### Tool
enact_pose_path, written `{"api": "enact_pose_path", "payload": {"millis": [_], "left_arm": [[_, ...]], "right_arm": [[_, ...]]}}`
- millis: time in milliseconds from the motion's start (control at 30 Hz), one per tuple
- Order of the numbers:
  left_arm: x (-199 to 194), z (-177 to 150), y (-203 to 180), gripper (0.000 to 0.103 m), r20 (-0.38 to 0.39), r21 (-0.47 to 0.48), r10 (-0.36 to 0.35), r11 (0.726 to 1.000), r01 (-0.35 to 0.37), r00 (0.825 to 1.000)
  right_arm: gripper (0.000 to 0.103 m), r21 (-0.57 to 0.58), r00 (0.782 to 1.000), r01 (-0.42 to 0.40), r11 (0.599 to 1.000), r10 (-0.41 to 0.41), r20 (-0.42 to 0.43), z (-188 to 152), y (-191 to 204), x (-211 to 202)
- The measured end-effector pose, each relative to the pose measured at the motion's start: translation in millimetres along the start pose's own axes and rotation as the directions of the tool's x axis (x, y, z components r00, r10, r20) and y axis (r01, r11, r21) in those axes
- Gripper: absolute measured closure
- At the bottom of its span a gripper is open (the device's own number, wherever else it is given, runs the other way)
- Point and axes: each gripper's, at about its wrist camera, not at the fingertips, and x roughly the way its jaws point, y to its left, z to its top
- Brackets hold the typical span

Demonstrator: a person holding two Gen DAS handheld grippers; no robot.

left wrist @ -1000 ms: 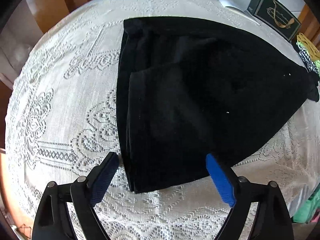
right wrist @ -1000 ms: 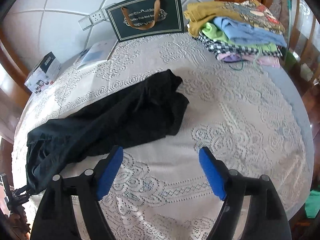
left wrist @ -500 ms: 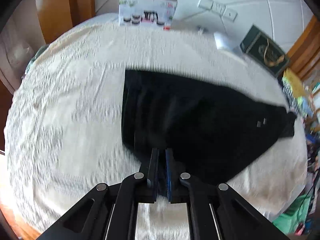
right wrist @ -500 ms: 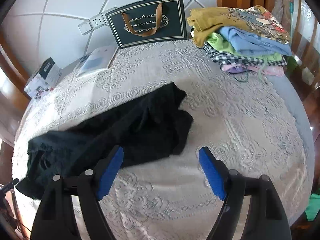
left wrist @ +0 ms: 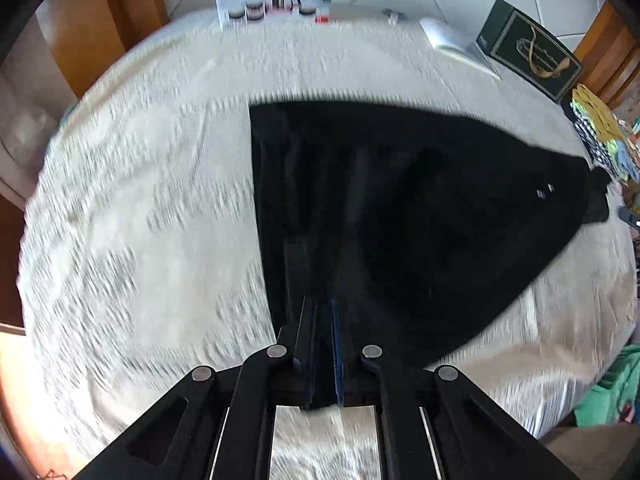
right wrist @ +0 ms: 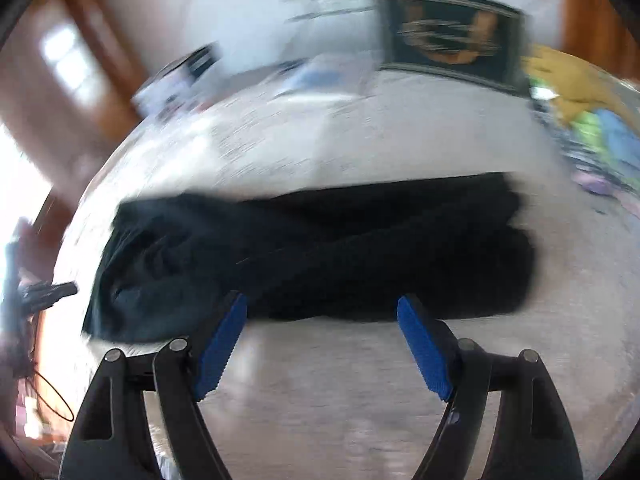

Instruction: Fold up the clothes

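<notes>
Right wrist view motion-blurred: clothes pile (right wrist: pixel 592 120) smeared, cut by edge; dark gift bag (right wrist: pixel 448 36) lettering unreadable.

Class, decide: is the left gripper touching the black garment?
Touching. The left wrist view shows the left gripper shut on the black garment at its near edge.

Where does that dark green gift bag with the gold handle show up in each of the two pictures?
Left wrist view: the gift bag stands at the upper right, at the far edge of the table, beyond the black garment.
Right wrist view: the gift bag, blurred, is at the top right of centre, behind the black garment.
Shared landmark: the stack of colourful clothes, just right of the bag.
</notes>
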Motion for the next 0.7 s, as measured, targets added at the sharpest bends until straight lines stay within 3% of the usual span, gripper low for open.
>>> {"api": "enact_pose_path", "payload": {"millis": [133,200,233,267,467,700], "left_arm": [[3.8,-29.2,2.5,0.091,0.015,0.053,0.004,0.999,-0.005,1.0],[8.3,-39.2,1.3,0.077,0.02,0.099,-0.006,0.995,0.004,1.0],[10.8,-43.5,0.5,0.045,0.022,0.123,-0.014,0.992,0.011,1.0],[12.6,-47.2,-0.3,0.004,0.028,0.145,-0.024,0.989,0.02,0.999],[23.5,-54.7,1.4,0.0,0.02,0.191,-0.1,0.977,0.094,0.995],[40.4,-63.0,-0.7,0.004,-0.005,0.181,-0.037,0.983,0.038,0.999]], "right_arm": [[0.025,-0.086,0.998,-0.061,0.994,0.058,-0.035,-21.8,72.8,26.3],[0.025,-0.091,0.994,-0.097,0.991,0.092,-0.058,-34.6,105.6,37.8],[0.025,-0.09,0.994,-0.098,0.991,0.092,-0.065,-40.5,117.7,42.4],[0.025,-0.082,0.993,-0.094,0.992,0.089,-0.072,-46.1,128.1,47.2],[0.025,0.039,0.994,-0.038,0.999,0.041,-0.103,-70.1,152.5,72.1],[0.025,0.042,0.995,0.011,0.999,-0.006,-0.099,-72.0,171.8,86.2]]}}
